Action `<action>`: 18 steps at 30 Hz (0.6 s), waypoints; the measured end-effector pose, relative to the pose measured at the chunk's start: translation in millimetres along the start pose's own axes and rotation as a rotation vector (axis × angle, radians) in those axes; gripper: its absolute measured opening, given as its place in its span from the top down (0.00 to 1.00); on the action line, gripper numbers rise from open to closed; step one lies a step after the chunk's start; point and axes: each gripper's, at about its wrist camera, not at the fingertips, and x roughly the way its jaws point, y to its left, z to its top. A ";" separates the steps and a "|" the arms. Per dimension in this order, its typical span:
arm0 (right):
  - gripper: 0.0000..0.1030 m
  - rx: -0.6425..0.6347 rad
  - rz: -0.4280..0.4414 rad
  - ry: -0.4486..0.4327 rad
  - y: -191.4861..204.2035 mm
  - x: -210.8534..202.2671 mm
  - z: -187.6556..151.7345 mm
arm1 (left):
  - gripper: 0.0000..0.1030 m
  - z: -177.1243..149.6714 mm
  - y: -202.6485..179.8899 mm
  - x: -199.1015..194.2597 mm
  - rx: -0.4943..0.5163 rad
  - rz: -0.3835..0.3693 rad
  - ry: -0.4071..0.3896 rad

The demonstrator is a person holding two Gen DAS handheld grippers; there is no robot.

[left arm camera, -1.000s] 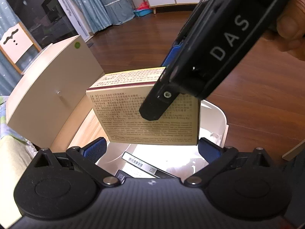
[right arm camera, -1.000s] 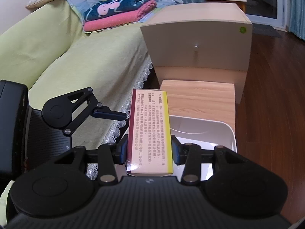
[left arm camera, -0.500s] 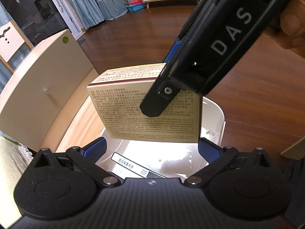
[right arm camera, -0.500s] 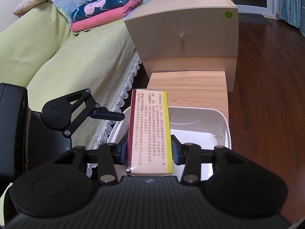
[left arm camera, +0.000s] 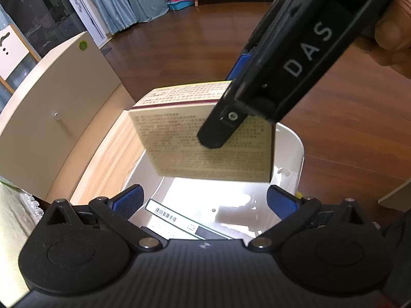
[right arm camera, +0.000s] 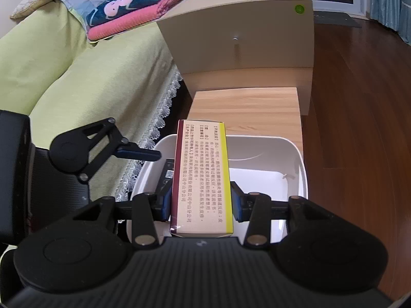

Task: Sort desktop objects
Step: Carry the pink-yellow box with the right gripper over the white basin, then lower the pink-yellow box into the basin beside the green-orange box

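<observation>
A beige medicine box (right arm camera: pixel 201 179) with a maroon and a yellow edge hangs over the white bin (right arm camera: pixel 300 164). My right gripper (right arm camera: pixel 201 202) is shut on its two wide faces. In the left wrist view the same box (left arm camera: pixel 205 148) is tilted above the bin (left arm camera: pixel 295 148), with one right finger (left arm camera: pixel 218 131) across its face. My left gripper (left arm camera: pixel 205 200) stands open over the bin's near end with nothing between its blue pads. A dark flat box with a barcode (left arm camera: pixel 174 215) lies in the bin.
A beige cabinet with a small knob (right arm camera: pixel 244 38) stands behind a wooden tabletop (right arm camera: pixel 244 107) that carries the bin. A sofa with a green cover (right arm camera: pixel 77 77) and folded blankets (right arm camera: pixel 133 7) is on the left. Brown wood floor (right arm camera: pixel 359 102) lies to the right.
My right gripper has sunk a little with the box, closer to the bin. The left gripper has stayed open and has barely moved.
</observation>
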 end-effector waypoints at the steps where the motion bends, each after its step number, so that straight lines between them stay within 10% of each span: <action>1: 0.61 0.003 -0.005 0.002 -1.4 1.8 -0.8 | 0.00 -1.1 0.2 0.7 0.003 0.000 0.004; 18: 0.61 0.052 -0.067 0.067 -19.6 55.5 -18.9 | 0.00 -10.8 11.3 52.6 0.062 -0.017 0.063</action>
